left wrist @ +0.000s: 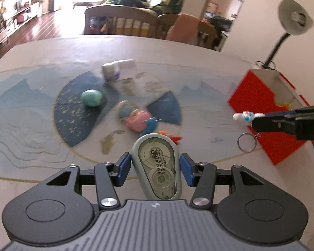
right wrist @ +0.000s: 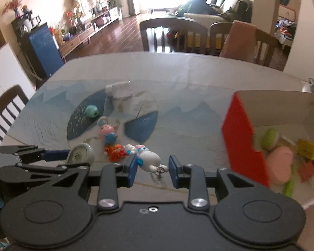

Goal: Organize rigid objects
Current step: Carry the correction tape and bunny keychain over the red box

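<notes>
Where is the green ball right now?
In the left wrist view, the green ball lies on the table's dark blue fan print, left of the pink toy.

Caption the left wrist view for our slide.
Left gripper holds a correction tape above the table.

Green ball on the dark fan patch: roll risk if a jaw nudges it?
Probably yes: the green ball looks round and sits free on the flat table mat, nothing bracing it. Its glossy surface suggests it is hard and may slip from a shallow pinch.

Your grey-green correction tape (left wrist: 156,168) sits between blue pads (left wrist: 123,168); the white rabbit keyring (right wrist: 149,159) wears blue beside a red box (right wrist: 242,138).
</notes>
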The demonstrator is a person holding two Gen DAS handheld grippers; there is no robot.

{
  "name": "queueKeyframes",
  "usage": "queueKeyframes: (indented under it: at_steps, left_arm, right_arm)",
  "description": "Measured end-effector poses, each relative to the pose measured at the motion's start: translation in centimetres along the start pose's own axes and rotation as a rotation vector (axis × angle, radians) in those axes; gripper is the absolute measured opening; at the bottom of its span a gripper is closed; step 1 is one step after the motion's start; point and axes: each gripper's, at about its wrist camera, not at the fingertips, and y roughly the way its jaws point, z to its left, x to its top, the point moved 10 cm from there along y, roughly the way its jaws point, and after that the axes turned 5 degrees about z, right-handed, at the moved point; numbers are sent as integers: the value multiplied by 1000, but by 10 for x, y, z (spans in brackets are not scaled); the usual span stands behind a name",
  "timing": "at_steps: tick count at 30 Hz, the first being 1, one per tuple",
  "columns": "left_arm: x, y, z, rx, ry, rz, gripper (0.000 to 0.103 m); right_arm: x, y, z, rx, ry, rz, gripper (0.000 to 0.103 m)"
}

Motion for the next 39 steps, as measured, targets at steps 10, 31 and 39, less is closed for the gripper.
queueKeyframes:
  at_steps: [10,31,39]
  left_arm:
    - [32,-30,-67,-79,88,-35,51]
    - [87,8,-208,-102,224,-18,51]
    - [113,35,-257,-101,265,-15,51]
  right_arm:
    - [11,-47,-51,-30,50,-83,31]
    - [8,-79,-196,-105,104,-143,31]
    - [2,-72,-252,-147,141,-132,31]
